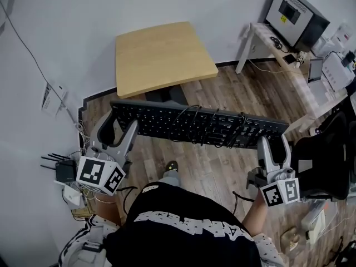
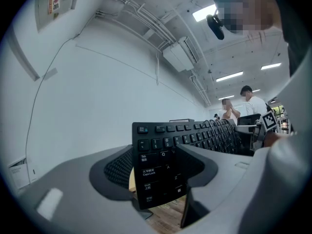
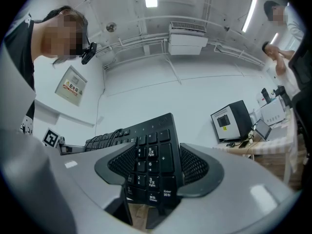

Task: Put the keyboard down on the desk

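Observation:
A long black keyboard with its cable wound around the middle hangs in the air over the wood floor, just in front of the small light-wood desk. My left gripper is shut on its left end, and my right gripper is shut on its right end by the number pad. In the left gripper view the keyboard stands between the dark pads of my left gripper, keys facing the camera. The right gripper view shows the keyboard's number pad clamped in my right gripper.
The desk top is bare and stands against the white wall. A router and loose cables lie on the floor at the left. A white table with a black box is at the back right, and a black chair is close on the right.

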Demonstrator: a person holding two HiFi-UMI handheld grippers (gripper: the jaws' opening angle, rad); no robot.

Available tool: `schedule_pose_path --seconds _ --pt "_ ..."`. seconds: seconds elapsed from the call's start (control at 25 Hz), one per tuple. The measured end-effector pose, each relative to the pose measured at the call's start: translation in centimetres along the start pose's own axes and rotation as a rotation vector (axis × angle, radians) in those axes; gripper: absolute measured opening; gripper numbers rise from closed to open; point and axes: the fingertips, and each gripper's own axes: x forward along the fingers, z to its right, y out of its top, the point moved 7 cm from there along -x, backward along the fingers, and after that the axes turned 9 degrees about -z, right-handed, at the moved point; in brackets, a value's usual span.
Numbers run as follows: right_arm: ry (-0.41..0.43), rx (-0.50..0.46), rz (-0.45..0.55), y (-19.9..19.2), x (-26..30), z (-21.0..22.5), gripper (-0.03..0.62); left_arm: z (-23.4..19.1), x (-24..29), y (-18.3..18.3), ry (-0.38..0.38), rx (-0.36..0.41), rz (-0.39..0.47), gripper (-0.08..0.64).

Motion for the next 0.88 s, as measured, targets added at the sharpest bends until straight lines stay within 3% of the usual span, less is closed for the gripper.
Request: schedule_pose_path --seconds 0.88 --pt "-0.006 -0.033 0.035 0.07 -0.3 -0.21 0.293 -0.2 0.29 -0.65 -0.022 0.01 0.064 0.25"
